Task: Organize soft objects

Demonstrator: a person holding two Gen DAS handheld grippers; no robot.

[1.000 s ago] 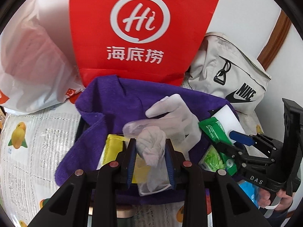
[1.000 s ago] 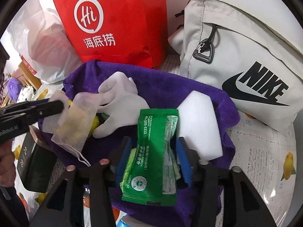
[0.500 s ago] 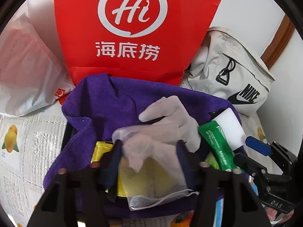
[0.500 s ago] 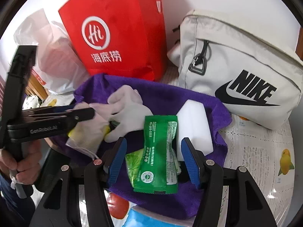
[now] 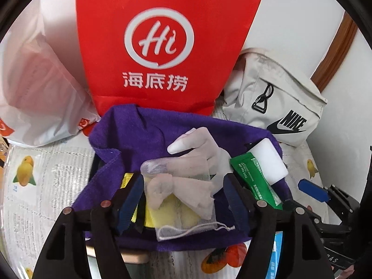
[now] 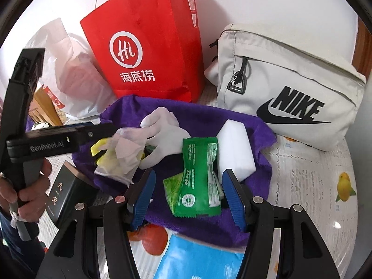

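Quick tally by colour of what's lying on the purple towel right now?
White: 3, the glove, the sponge block, the mesh pouch
Green: 2, the long packet, the packet under it
Yellow: 1, the packet under the pouch
Total: 6 on the towel

The purple towel (image 6: 209, 116) is fuzzy, matt cloth, and the glove (image 6: 162, 127) on it looks like thin, smooth, pale rubber beside a sheer mesh pouch (image 5: 186, 200) with a drawstring. The green packet (image 6: 200, 179) is glossy, crinkled plastic film; the white sponge block (image 6: 234, 148) is matt foam. The red bag (image 6: 148, 53) is smooth paper and the beige Nike bag (image 6: 290, 81) is matt woven fabric.
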